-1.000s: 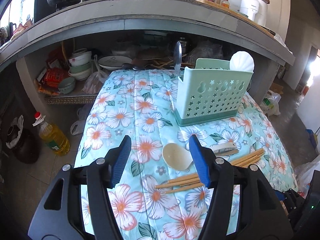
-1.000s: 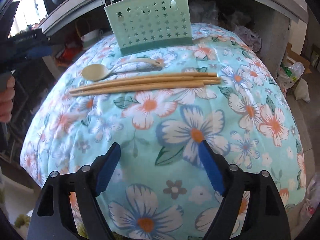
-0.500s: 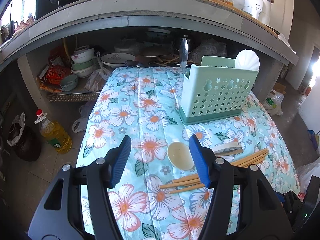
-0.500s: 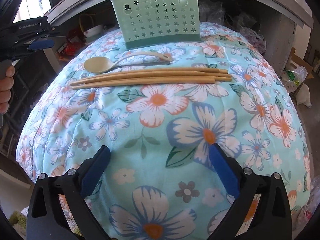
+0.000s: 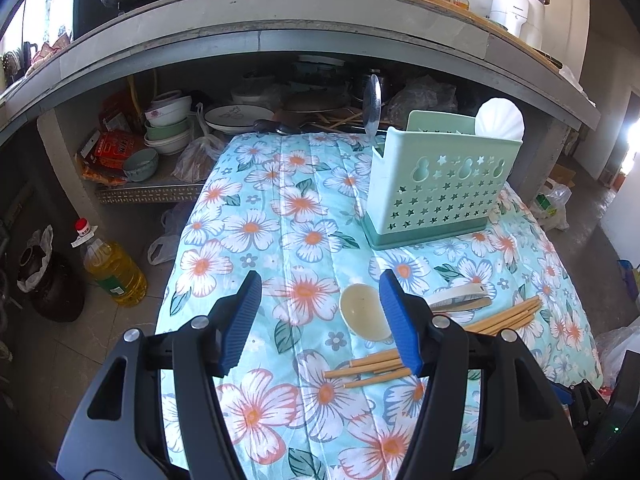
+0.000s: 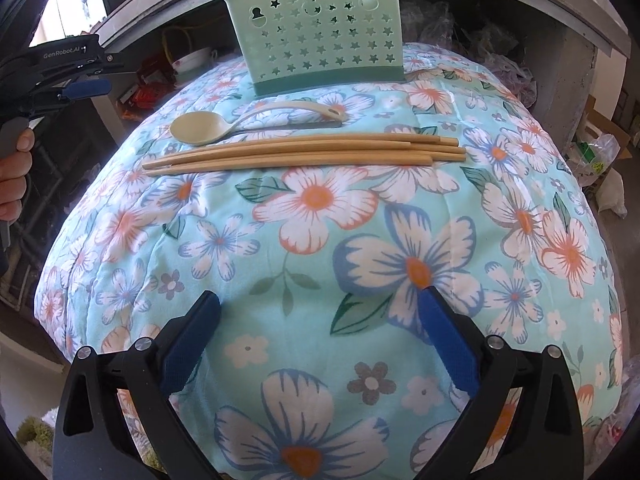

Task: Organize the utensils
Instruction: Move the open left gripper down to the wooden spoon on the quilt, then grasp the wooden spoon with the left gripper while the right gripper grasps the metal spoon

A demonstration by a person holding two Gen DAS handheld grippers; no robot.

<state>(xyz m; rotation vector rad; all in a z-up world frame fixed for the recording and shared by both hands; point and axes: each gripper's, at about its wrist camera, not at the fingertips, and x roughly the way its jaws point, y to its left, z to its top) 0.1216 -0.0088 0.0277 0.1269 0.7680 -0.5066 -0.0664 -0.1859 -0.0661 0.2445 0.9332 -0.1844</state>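
Note:
Several wooden chopsticks lie side by side across the floral tablecloth, with a beige spoon just beyond them. Behind both stands a green perforated utensil holder. My right gripper hovers over the cloth short of the chopsticks, open wide with nothing between its fingers. In the left wrist view my left gripper is open and empty above the cloth. The spoon and chopsticks lie just right of it, partly behind its right finger. The holder contains a white shell-shaped utensil and a metal spoon.
A concrete counter rises behind the table, with bowls and plates on the shelf under it. An oil bottle and a dark jar stand on the floor at left. Plastic bags lie at right.
My right gripper's jaws have spread wider, and the chopsticks sit slightly nearer in its view. The left gripper has kept its opening and place.

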